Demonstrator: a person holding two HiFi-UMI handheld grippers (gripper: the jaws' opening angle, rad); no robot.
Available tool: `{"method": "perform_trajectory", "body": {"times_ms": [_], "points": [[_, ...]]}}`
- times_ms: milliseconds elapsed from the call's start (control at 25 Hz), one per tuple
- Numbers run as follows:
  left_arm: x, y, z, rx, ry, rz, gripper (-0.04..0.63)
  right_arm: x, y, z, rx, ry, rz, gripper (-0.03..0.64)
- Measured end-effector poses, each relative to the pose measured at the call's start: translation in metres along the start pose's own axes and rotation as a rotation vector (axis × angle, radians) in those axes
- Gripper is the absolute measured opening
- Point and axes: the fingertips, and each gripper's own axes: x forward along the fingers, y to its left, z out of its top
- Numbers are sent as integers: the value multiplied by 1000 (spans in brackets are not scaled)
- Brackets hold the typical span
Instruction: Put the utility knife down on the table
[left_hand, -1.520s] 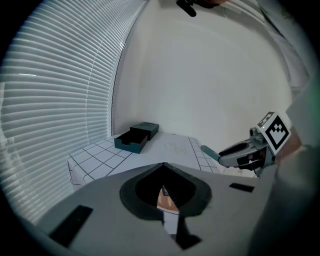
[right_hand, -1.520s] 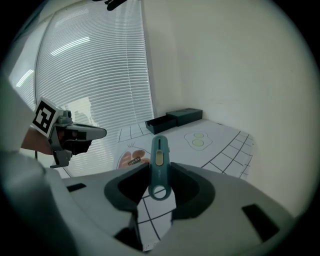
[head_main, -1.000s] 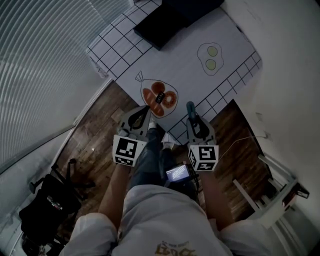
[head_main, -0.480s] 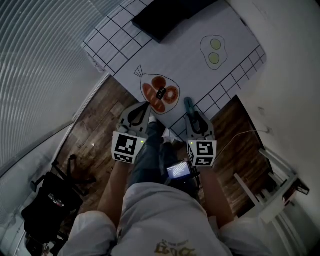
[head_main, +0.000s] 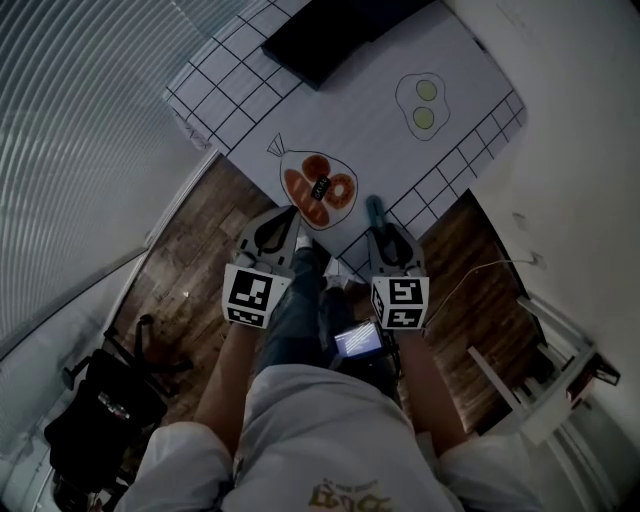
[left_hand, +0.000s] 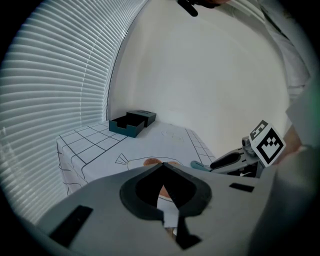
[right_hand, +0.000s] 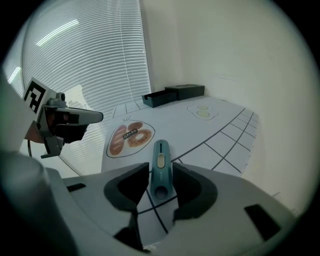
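Head view shows a person from above, a gripper in each hand, standing at the near corner of a table (head_main: 300, 120) covered in white cloth with a black grid; the right gripper (head_main: 378, 228) is clenched on the knife (head_main: 374, 208), a teal one, whose front end sticks out past the jaw tips over the table's near edge; whether it touches the cloth I cannot tell. Right gripper view gives the grip plainly: the right gripper (right_hand: 160, 174) has both jaws pressed against the sides of the knife (right_hand: 160, 162) at its rear half, the slider facing up and the nose pointing along the table (right_hand: 210, 137) toward the far wall; a printed bread drawing (right_hand: 129, 137) lies just left of the nose, and a printed egg drawing (right_hand: 202, 112) further off to the right; a dark tray (right_hand: 172, 94) stands at the far end, and the left gripper (right_hand: 70, 120) hangs to the left, off the table's edge. Left gripper view shows the left gripper (left_hand: 162, 166) with its jaw tips met and nothing between them; beyond them are the table (left_hand: 100, 145), the tray (left_hand: 131, 122) near the blinds (left_hand: 55, 100), and at right the other gripper with the knife's teal nose (left_hand: 197, 165). In the head view the left gripper (head_main: 288, 218) sits beside the bread drawing (head_main: 320, 190), over the wooden floor (head_main: 200, 240); the egg drawing (head_main: 423, 103) and the tray (head_main: 320, 35) lie further up the cloth; a black bag (head_main: 100, 400) rests on the floor at lower left.
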Motion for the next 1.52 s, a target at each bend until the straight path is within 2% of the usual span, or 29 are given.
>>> {"method": "perform_trajectory", "body": {"times_ms": [280, 520, 640, 880, 1160, 1520], "points": [[-2, -3, 10, 7, -14, -6, 8, -8, -4, 4, 10, 0, -18, 137], [-2, -8, 20, 15, -26, -9, 8, -23, -13, 12, -21, -46, -69, 39], [-4, -13, 25, 22, -33, -10, 8, -30, -13, 15, -50, -61, -72, 14], [-14, -22, 35, 34, -42, -1, 8, -45, -14, 28, -69, -93, -64, 11], [-32, -22, 57, 33, -90, 39, 8, -67, -15, 48, -69, -147, -62, 9], [-53, -28, 93, 71, -161, 84, 8, -103, -21, 90, -39, -305, -68, 8]]}}
